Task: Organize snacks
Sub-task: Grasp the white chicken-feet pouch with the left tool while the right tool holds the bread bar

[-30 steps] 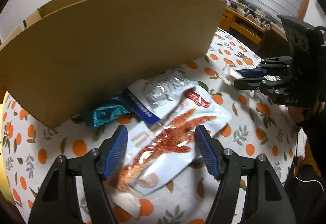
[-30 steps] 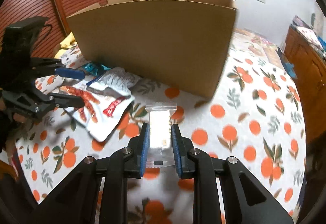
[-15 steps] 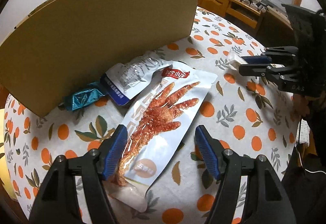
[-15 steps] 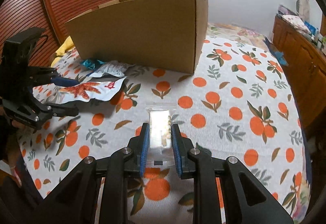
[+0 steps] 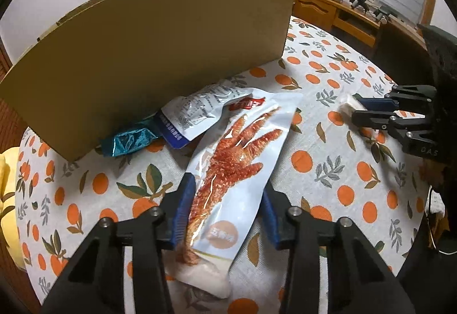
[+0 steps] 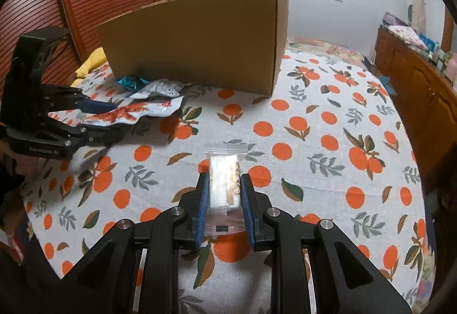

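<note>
My left gripper (image 5: 227, 208) has its blue pads closed in on both sides of a long white snack pack printed with a red chicken foot (image 5: 237, 154); the pack's near end lies between the jaws on the tablecloth. Behind it lie a white and blue pouch (image 5: 197, 114) and a teal foil pack (image 5: 128, 140). My right gripper (image 6: 224, 199) is shut on a small clear-wrapped snack bar (image 6: 224, 179), held above the table. The right gripper also shows in the left wrist view (image 5: 371, 111), and the left gripper shows in the right wrist view (image 6: 94, 120).
A large open cardboard box (image 6: 197, 40) stands on the far side of the round table with the orange-print cloth (image 6: 328, 125). A wooden sideboard (image 6: 414, 77) runs along the right wall. A yellow cloth (image 5: 5, 199) lies at the table's left edge.
My left gripper has narrowed from wide open onto the chicken-foot pack. My right gripper has pulled back from the box, still holding the snack bar.
</note>
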Motion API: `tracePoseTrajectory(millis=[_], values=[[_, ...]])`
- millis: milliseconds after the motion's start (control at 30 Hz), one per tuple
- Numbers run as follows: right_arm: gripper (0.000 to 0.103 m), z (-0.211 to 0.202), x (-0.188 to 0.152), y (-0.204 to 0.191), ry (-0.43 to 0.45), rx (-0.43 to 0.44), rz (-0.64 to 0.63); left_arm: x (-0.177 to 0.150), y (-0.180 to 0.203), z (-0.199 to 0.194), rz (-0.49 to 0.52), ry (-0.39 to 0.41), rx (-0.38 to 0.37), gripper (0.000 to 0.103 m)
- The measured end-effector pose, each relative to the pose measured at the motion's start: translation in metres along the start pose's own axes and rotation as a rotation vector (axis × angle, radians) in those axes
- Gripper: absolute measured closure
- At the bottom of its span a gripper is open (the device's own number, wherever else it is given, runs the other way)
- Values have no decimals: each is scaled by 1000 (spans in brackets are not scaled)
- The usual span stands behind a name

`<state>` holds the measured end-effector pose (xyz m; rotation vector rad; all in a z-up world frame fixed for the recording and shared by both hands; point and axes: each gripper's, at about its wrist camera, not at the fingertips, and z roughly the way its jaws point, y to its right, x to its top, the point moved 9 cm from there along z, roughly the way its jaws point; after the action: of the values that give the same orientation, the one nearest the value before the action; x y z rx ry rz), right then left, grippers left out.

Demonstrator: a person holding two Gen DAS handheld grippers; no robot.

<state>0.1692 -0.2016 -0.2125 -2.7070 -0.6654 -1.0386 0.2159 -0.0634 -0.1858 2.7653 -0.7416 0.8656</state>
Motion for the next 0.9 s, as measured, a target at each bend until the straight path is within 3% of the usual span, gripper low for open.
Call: tracePoseTrajectory(millis=[367, 700, 900], values=[[83, 2, -3, 4, 1, -10, 28, -12, 19, -19, -12, 2, -4, 65], [83, 3, -3, 4, -1, -18, 31, -15, 25, -11, -2, 2, -1, 62], [83, 3, -4, 4, -2, -22, 33, -12, 22, -15, -38, 35, 19, 67]])
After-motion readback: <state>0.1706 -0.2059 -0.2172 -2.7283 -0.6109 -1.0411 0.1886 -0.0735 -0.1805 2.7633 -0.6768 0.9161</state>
